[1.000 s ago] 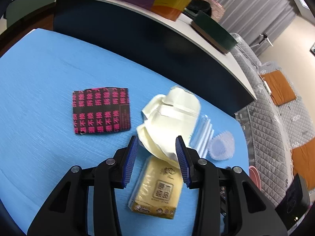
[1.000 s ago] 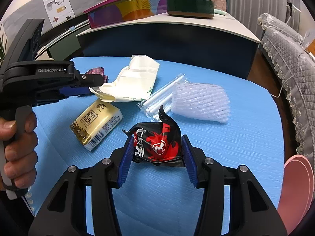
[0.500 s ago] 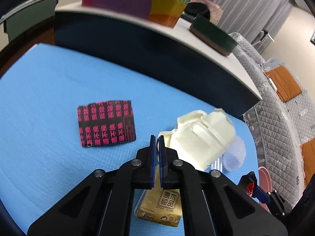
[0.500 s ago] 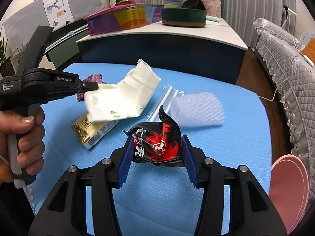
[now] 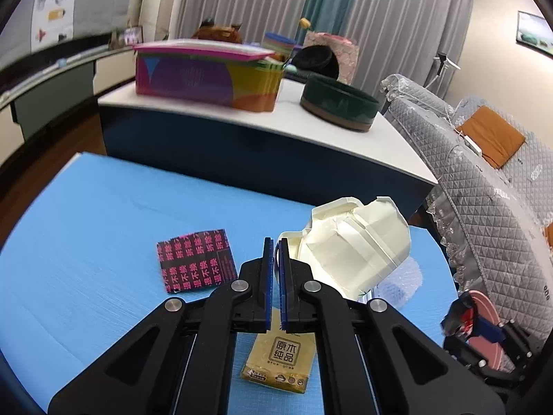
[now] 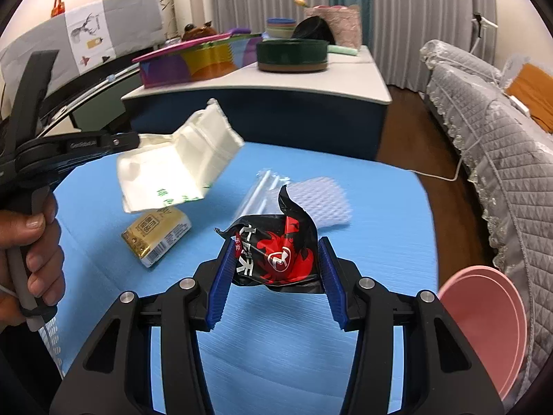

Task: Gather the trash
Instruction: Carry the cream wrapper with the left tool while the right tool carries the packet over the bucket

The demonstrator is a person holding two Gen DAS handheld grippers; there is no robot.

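Trash in my claws: left gripper pinched on cream paper bag, lifted; right gripper half-open, clamping red-black snack wrapper
Left on table: tissue pack; pink-print black wrapper; foam net; straws

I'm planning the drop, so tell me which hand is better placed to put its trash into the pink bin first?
Right, probably. The right gripper holds the black and red wrapper with the pink bin just beside it. The left gripper holds the cream bag over the far side of the blue table.
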